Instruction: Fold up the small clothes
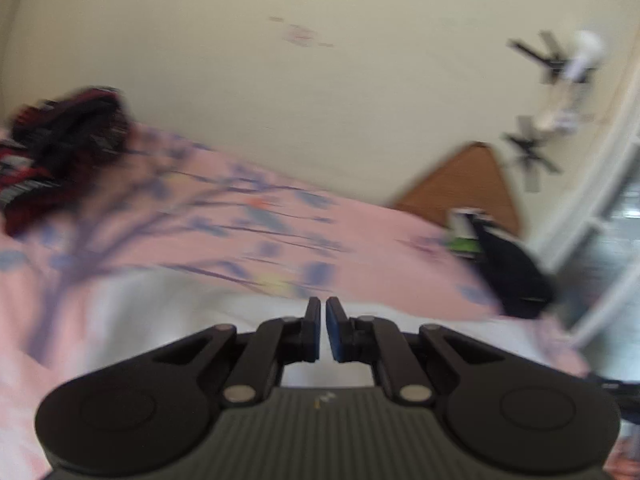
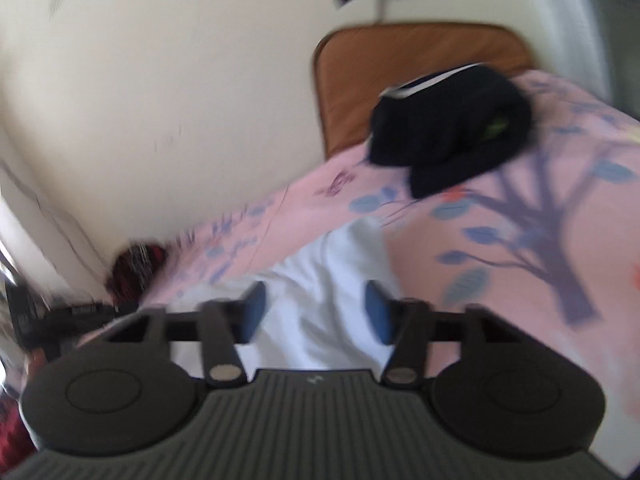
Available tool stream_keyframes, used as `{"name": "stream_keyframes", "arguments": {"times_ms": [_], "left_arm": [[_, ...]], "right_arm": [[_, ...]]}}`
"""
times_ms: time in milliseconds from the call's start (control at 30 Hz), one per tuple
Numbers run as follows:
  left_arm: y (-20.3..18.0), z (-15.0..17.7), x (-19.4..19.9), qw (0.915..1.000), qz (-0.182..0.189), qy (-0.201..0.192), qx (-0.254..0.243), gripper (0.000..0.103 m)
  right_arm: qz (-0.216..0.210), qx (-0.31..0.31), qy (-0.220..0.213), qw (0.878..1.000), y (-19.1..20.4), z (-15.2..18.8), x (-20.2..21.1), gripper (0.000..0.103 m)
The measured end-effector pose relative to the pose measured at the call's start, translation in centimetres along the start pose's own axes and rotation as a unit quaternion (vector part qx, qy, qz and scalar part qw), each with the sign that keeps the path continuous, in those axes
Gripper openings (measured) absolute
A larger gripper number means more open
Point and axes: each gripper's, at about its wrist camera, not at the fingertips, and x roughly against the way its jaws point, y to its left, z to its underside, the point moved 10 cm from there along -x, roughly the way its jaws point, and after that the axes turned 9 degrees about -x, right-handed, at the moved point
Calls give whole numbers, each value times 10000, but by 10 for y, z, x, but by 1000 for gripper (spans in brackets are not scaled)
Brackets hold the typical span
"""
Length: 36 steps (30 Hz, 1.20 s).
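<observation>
A white garment (image 2: 320, 280) lies on the pink tree-print bedsheet (image 2: 540, 240); it also shows in the left wrist view (image 1: 192, 304). My right gripper (image 2: 314, 310) is open just above it, with nothing between the blue pads. My left gripper (image 1: 323, 312) is shut, with only a thin gap between the jaws and nothing visibly held, above the white garment's far edge. A dark folded pile (image 2: 448, 132) sits on the bed near the headboard, also seen in the left wrist view (image 1: 508, 264). Both views are motion-blurred.
A red and black heap of clothes (image 1: 60, 148) lies by the wall, also in the right wrist view (image 2: 136, 268). A brown headboard (image 2: 400, 68) stands behind the dark pile. The cream wall (image 1: 320, 100) runs along the bed's far side.
</observation>
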Motion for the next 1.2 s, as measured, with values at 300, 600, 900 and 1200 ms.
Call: {"name": "stream_keyframes", "arguments": {"times_ms": [300,600,900,1200], "left_arm": [[-72,74,-59,9884,850,1239,-239,6],[-57,52,-15,9935,922,655,-101,8],[83,8,150,9898,-788,-1068,520,37],[128,37,145,9853,-1297,-696,868,87]], "right_arm": [[-77,-756,542,9956,-19,33,-35,47],[-1172,-259,754,9899,107,21,-23,13],[-2094,1617,1857,9463,298,99,-98,13],[-2110,1728,2618,9258,308,164,-160,40]]}}
